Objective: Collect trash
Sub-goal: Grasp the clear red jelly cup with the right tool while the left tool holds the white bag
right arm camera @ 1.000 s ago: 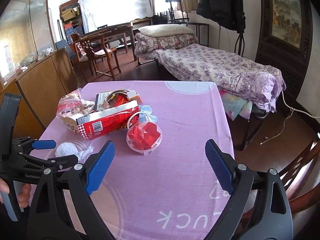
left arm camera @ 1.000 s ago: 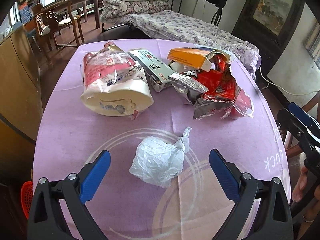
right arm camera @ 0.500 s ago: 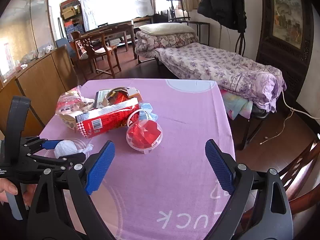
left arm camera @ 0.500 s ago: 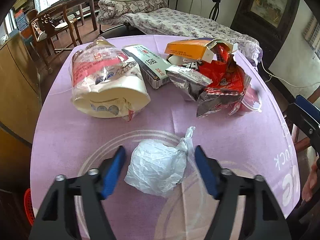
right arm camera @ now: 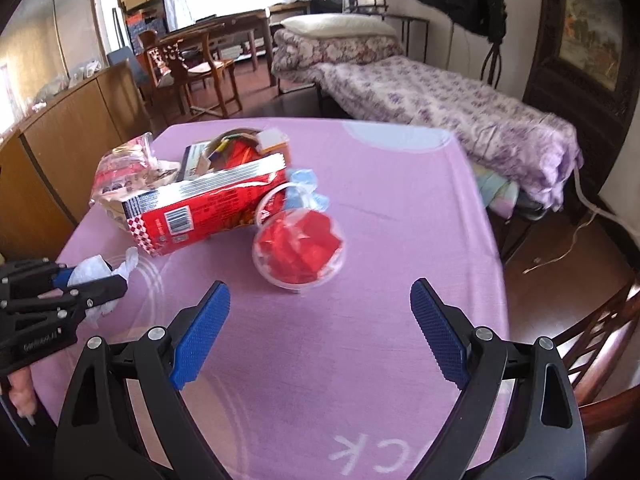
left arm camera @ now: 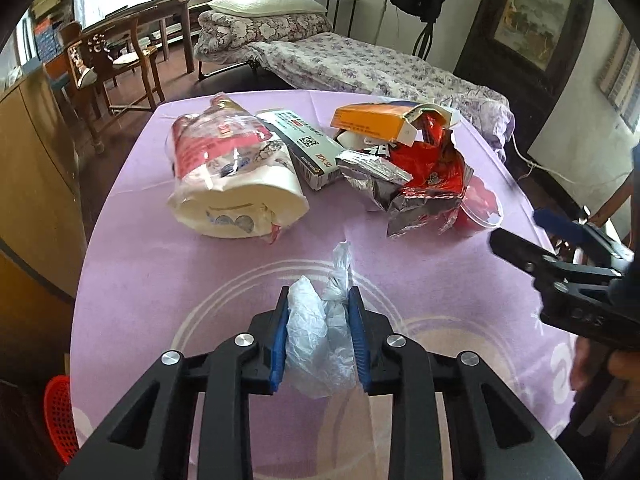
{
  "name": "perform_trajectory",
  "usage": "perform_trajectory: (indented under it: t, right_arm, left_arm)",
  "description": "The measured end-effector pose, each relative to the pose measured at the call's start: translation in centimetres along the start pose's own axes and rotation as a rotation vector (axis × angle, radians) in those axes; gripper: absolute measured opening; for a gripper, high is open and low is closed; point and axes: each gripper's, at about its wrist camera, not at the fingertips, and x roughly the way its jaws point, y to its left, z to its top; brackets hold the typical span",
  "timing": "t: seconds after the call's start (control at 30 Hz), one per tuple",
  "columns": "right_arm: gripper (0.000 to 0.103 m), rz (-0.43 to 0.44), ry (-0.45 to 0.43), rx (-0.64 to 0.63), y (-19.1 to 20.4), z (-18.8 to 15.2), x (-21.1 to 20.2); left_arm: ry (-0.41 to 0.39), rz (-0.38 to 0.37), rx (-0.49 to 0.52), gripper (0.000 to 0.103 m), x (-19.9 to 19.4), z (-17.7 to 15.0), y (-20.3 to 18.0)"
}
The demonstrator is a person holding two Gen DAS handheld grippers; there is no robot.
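We have left gripper just closed, pads squeezing crumpled white plastic bag at near edge of counter. Right gripper gaping, empty, facing clear cup of red wrappers. Red snack bag, boxes, big pouch uncollected. We judge task barely begun.
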Motion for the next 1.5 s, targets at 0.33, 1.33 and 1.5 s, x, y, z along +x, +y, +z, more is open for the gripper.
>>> perform_trajectory:
  t: [0.33,1.33,1.5]
  right_arm:
    - [0.088,-0.07,0.038,-0.045,0.8,1.1,2.8]
    - [0.052,0.032,0.01,-0.012,3.1,-2.4,-4.2]
    - [0.052,0.065,0.023,-0.032,5.0,-3.6,-5.0]
  left_arm:
    - [0.01,-0.005,-0.008,0.028,0.1,0.0,0.3]
    - [-0.01,-0.028,-0.05,0.028,-3.4,-2.0,0.7]
    - [-0.032,-0.025,-0.05,0.028,-5.7,-2.9,1.0]
